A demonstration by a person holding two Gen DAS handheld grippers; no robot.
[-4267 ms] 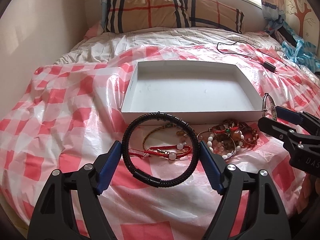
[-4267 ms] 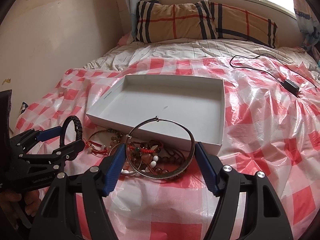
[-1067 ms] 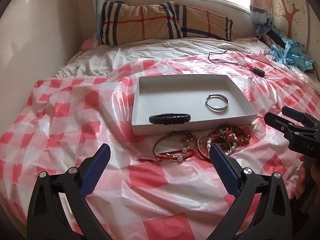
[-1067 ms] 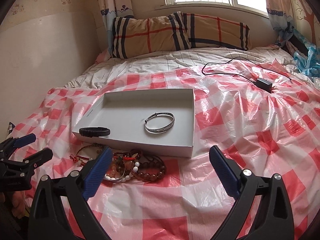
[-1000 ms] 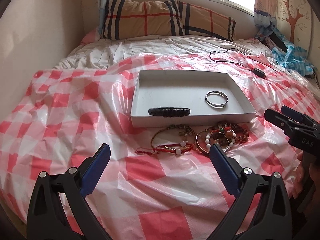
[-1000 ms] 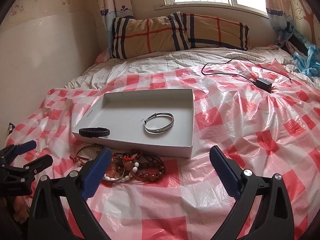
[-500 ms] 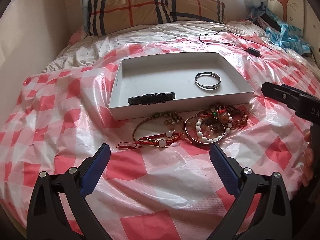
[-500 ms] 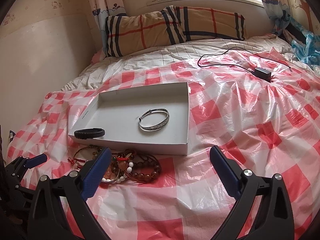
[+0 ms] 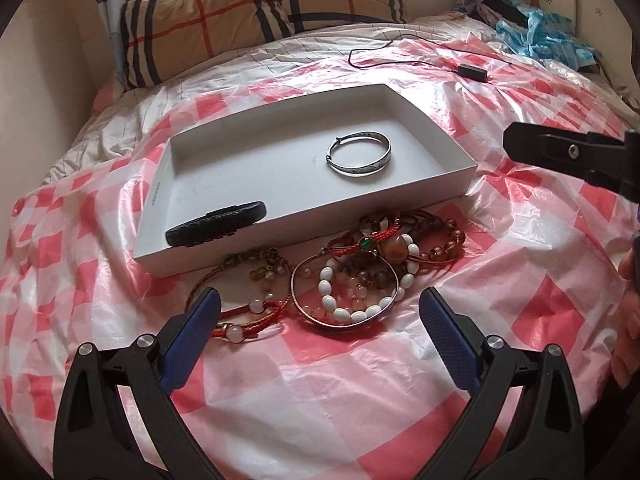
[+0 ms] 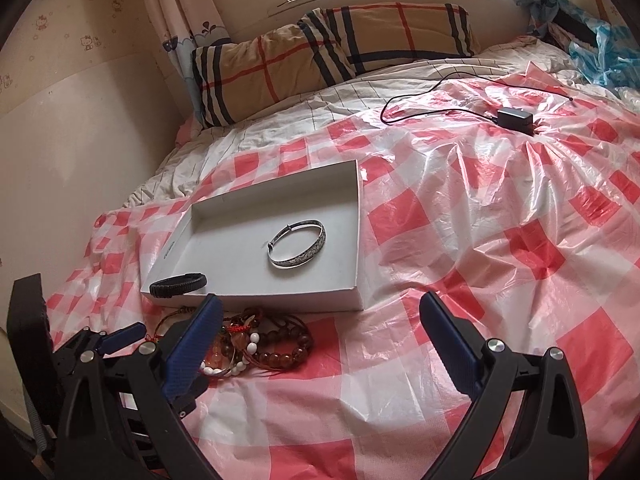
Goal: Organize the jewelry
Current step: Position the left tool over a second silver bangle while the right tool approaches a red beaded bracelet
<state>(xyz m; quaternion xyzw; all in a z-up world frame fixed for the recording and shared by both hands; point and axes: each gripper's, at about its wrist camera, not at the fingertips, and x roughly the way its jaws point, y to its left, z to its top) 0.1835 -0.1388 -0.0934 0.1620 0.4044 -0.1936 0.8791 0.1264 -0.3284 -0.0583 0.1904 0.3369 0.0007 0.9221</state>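
Observation:
A shallow white box (image 9: 460,152) (image 10: 356,240) lies on the red-checked plastic sheet. Inside it lie a silver bangle (image 9: 359,154) (image 10: 297,249) and a black braided bracelet (image 9: 216,224) (image 10: 178,285) at the near left corner. In front of the box sits a heap of bracelets: white beads (image 9: 352,300) (image 10: 236,362), brown beads (image 9: 440,240) (image 10: 284,346), red cords (image 9: 248,320). My left gripper (image 9: 320,328) is open just short of the heap, nothing between its fingers. My right gripper (image 10: 320,332) is open, right of the heap, over the sheet.
Plaid pillows (image 10: 320,52) lie at the head of the bed by the wall and window. A black charger and cable (image 10: 516,116) rest on the sheet at the far right. Blue plastic (image 9: 540,36) is bunched in the far right corner. A hand (image 9: 628,312) shows at the right edge.
Both bracelets held 4.3 s ago now lie in the box and both grippers are open. Over the last second the left gripper has moved in close to the heap; the right has drifted right.

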